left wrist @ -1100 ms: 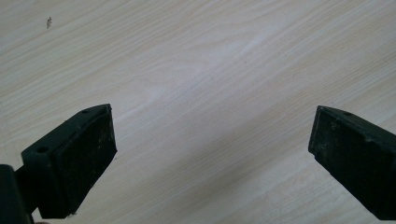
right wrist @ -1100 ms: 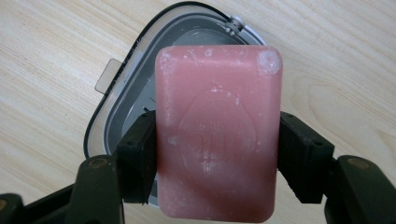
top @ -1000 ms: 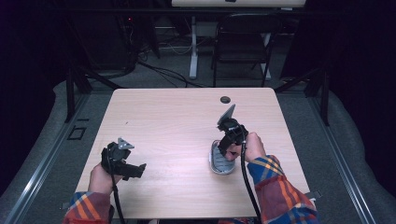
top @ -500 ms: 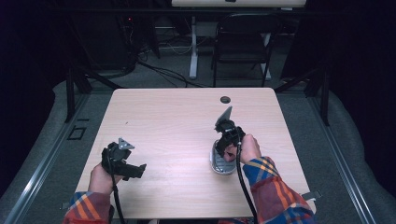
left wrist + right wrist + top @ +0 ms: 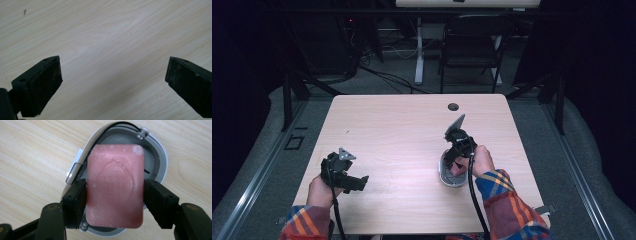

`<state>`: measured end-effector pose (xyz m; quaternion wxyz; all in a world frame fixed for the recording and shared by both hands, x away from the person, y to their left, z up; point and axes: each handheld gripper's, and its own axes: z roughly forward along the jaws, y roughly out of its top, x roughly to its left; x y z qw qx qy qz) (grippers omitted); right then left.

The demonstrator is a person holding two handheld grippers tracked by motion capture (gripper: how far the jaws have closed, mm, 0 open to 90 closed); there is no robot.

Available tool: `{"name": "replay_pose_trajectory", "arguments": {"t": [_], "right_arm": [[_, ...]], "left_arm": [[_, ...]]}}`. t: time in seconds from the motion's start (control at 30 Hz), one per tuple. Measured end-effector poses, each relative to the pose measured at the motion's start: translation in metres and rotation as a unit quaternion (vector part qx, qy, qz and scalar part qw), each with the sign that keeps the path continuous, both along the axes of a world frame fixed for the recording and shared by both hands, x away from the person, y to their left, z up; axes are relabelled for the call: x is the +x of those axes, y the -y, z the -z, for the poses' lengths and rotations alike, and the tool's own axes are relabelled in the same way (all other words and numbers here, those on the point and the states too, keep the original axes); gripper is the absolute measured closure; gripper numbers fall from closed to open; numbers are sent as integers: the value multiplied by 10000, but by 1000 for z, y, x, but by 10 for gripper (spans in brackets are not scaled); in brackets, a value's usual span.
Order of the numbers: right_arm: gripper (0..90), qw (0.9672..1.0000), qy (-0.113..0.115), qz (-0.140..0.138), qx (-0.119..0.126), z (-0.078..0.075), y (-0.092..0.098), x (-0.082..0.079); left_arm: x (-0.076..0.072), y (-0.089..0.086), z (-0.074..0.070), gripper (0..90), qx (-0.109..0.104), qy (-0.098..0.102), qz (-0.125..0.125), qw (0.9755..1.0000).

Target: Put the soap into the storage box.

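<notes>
Pink soap [image 5: 115, 185] btwn right gripper [image 5: 115, 195] fingers, hiding grey dish [image 5: 160, 162]; embossing unreadable.

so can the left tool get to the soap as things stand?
Probably not cleanly: the right tool is shut on the pink soap over its grey dish, covering both sides. The left tool is open.

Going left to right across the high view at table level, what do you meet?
Left claw, open over bare table → grey soap dish → right claw, shut on the pink soap bar above that dish.
</notes>
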<state>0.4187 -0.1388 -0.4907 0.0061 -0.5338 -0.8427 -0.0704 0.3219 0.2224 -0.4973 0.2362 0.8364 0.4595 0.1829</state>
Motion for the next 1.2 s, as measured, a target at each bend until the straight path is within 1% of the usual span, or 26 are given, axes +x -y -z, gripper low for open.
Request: {"name": "replay_pose_trajectory", "arguments": {"t": [0.07,0.1,0.2,0.23,0.27,0.3,0.33,0.4,0.43,0.47,0.5,0.53,0.57,0.6,0.67,0.77,0.8,0.87,0.9,0.97,1.0,1.03,1.1,1.13,1.17,1.2], "right_arm": [[363,10000,-39,-44,27,-1,0,-1],[366,9999,24,35,94,-1,0,-2],[383,10000,12,-55,80,-5,0,-3],[399,9999,85,24,146,-4,0,-4],[412,9999,8,-75,115,-7,1,-4],[424,9997,83,4,228,-5,1,-5],[439,9997,92,4,243,-6,1,-5],[456,9995,132,-64,267,-9,3,-5],[466,9991,248,-41,327,-11,4,-6],[469,9990,287,-141,318,-15,7,-6],[470,9989,300,-158,323,-18,8,-6],[469,9986,370,-150,348,-20,10,-8],[462,9981,442,-110,411,-20,11,-9],[458,9983,401,-199,372,-22,13,-9],[440,9978,481,-215,410,-24,15,-11],[424,9973,503,-435,315,-30,20,-13],[415,9968,527,-486,345,-31,22,-14],[413,9960,640,-545,295,-32,24,-17],[408,9954,627,-664,277,-34,26,-18],[389,9947,691,-687,317,-35,30,-19],[378,9947,699,-710,267,-36,32,-20],[371,9944,728,-711,281,-36,34,-21],[349,9942,758,-702,309,-37,40,-23],[341,9939,816,-692,274,-38,43,-24],[328,9940,792,-688,306,-39,46,-25],[311,9936,841,-693,299,-39,50,-26]], "left_arm": [[0,0,0,7,0,3,-4,10000],[0,0,0,7,1,9,0,10000],[0,0,0,7,1,9,-1,10000],[0,0,0,7,3,5,5,10000],[0,0,0,7,1,-13,18,10000],[0,0,0,7,1,-16,21,10000],[0,0,0,7,-3,-14,20,10000],[0,0,0,7,5,0,12,10000],[0,0,0,7,2,-16,22,10000],[0,0,0,7,6,-7,14,10000],[0,0,0,7,-8,-10,19,10000],[0,0,0,7,5,-9,13,10000],[0,0,0,7,-3,-30,35,10000],[0,0,0,7,3,-25,32,10000],[0,0,0,7,2,-26,31,10000],[0,0,0,7,-2,-26,31,10000],[0,0,0,7,-4,-25,29,10000],[0,0,0,7,-4,-24,33,10000],[0,0,0,7,-1,-29,37,10000],[0,1,0,7,15,3,32,10000],[0,1,0,8,16,2,34,10000],[0,1,0,8,18,-2,36,10000],[0,1,0,8,19,-2,38,10000],[0,1,0,8,15,-2,36,10000],[0,1,0,8,16,-2,37,10000],[0,1,0,8,15,2,35,10000]]}}
